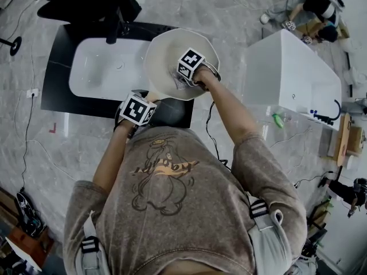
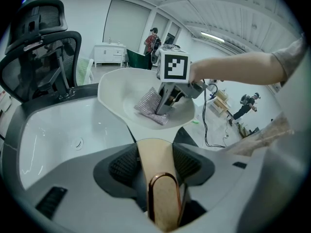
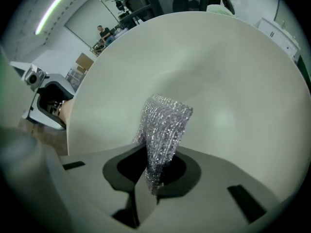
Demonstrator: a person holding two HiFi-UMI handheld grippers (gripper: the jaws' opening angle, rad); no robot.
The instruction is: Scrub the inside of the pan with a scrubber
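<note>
Step in hand: scrubbing, under way by the look of it.

- Surface (image 1: 57, 82), black, carries a white sink (image 1: 97, 67). Nothing shows in the sink but its drain; no water seen.
- Pan (image 2: 119, 89), pale and wide, is held in the air over the sink's right end and tilted so its inside faces the person. It does not rest on the surface.
- Pan handle (image 2: 156, 154), tan with a copper-coloured end loop, runs back between the left gripper's (image 2: 155, 168) jaws, which stand part open and clamp it from both sides.
- Right gripper (image 3: 155, 174) points steeply down into the pan. Its jaws are pinched narrow on the scrubber's lower end.
- Scrubber (image 3: 164, 127), a silvery sparkly mesh, lies with its free end against the pan's inner wall near the middle.

Pan contents: the scrubber and the right gripper's tip only. No foam, water or food residue can be made out.

Next move, as I judge it: press the mesh flat and sweep it round the floor and up the wall, while the left grip holds the handle firm against the push. The rim areas look unvisited, though no marks tell.
</note>
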